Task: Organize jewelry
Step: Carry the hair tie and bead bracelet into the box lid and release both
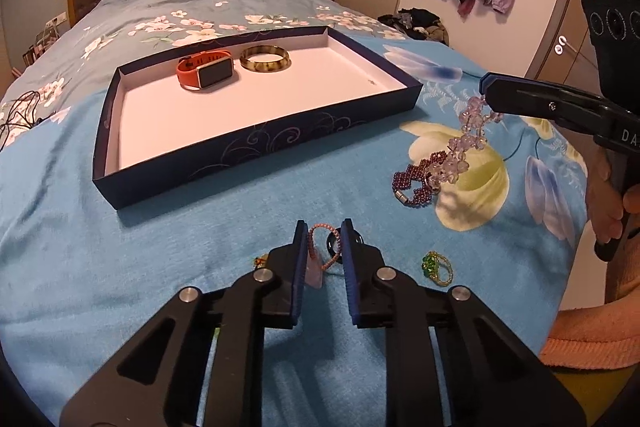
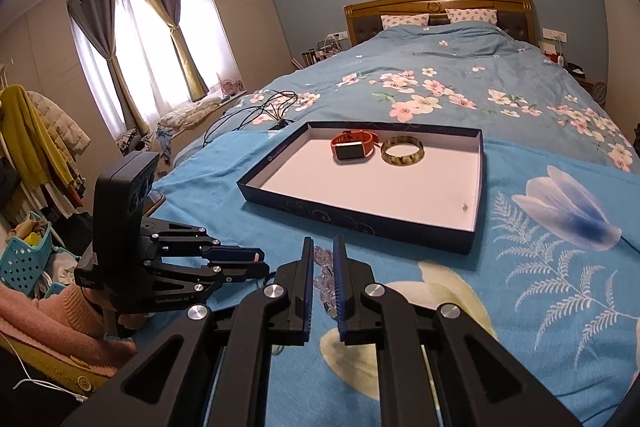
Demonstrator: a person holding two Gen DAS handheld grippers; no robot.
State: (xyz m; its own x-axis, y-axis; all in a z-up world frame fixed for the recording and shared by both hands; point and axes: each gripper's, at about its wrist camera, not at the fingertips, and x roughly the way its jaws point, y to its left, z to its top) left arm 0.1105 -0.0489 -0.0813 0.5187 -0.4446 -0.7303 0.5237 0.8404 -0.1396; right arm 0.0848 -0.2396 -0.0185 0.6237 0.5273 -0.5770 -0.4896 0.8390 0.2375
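Nearest the lens, the left gripper (image 1: 323, 239) stands low over the blue blanket (image 1: 160, 247), its jaws drawn in around a small pink beaded ring (image 1: 322, 245); the pads appear to touch the loop, though whether they truly press it cannot be told. Such a low, downward-tilted approach suits a thin item lying on soft cloth. Far of it lies the dark tray (image 1: 256, 141), open-topped and white inside, set within reach as the collecting place. At its far left already rest an orange watch (image 1: 206, 69) and, just right of it, a mottled bangle (image 1: 265, 58), side by side, leaving the rest free. To the right, the right gripper (image 1: 490, 95) is clamped on the top of a clear and purple bead bracelet (image 1: 448, 163), whose lower end trails onto the blanket, probably mid-lift toward the tray. A small green bead ring (image 1: 437, 267) waits near right, a dark ring (image 1: 340, 241) just behind the pink one.
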